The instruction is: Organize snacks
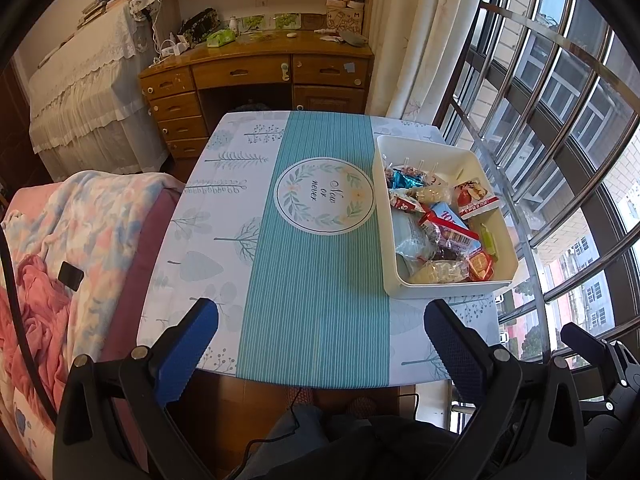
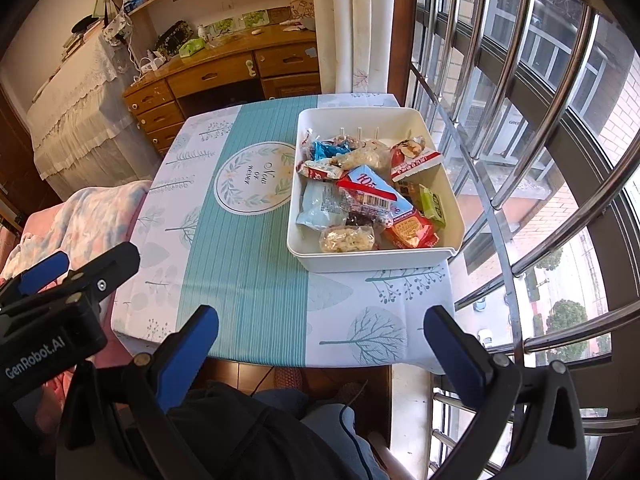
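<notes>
A white plastic bin [image 1: 436,286] stands on the right side of the table and holds several wrapped snacks [image 1: 444,232]. It also shows in the right wrist view [image 2: 372,262], with its snacks [image 2: 368,196] piled inside. My left gripper [image 1: 320,320] is open and empty, held above the table's near edge, left of the bin. My right gripper [image 2: 320,324] is open and empty, held above the near edge, in front of the bin. The left gripper [image 2: 60,272] shows at the left of the right wrist view.
The table [image 1: 312,280] has a teal and white cloth. A window with metal bars [image 1: 560,128] runs along the right. A bed with a pink blanket [image 1: 60,240] lies to the left. A wooden desk [image 1: 256,68] stands behind the table.
</notes>
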`<state>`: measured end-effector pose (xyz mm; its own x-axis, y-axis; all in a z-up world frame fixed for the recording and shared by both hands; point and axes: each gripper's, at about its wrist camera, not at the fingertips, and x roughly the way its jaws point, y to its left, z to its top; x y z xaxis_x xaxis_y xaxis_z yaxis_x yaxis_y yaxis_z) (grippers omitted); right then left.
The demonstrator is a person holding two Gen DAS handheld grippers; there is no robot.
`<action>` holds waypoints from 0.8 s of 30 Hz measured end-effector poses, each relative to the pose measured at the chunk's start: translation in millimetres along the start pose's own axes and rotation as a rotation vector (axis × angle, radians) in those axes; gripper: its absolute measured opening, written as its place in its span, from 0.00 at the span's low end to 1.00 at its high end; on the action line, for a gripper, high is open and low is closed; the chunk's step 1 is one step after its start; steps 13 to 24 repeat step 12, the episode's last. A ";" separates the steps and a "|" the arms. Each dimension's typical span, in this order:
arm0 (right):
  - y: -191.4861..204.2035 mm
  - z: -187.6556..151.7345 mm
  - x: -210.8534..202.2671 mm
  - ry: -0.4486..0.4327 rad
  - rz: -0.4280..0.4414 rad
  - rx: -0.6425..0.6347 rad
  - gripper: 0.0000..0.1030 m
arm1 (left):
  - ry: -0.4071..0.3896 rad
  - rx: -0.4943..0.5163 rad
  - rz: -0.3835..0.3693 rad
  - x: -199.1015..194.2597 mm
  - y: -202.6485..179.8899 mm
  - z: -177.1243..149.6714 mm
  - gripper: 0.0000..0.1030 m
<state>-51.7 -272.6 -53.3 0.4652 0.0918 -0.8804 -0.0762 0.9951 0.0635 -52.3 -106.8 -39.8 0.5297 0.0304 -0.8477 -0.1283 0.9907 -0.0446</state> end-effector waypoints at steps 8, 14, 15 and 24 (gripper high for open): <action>-3.7 0.4 3.0 0.013 -0.024 -0.010 1.00 | 0.013 -0.014 0.018 4.7 -3.7 -5.1 0.99; -6.8 1.6 5.2 0.027 -0.031 -0.012 1.00 | 0.014 -0.017 0.013 3.8 -5.8 -3.4 0.99; -6.8 1.6 5.2 0.027 -0.031 -0.012 1.00 | 0.014 -0.017 0.013 3.8 -5.8 -3.4 0.99; -6.8 1.6 5.2 0.027 -0.031 -0.012 1.00 | 0.014 -0.017 0.013 3.8 -5.8 -3.4 0.99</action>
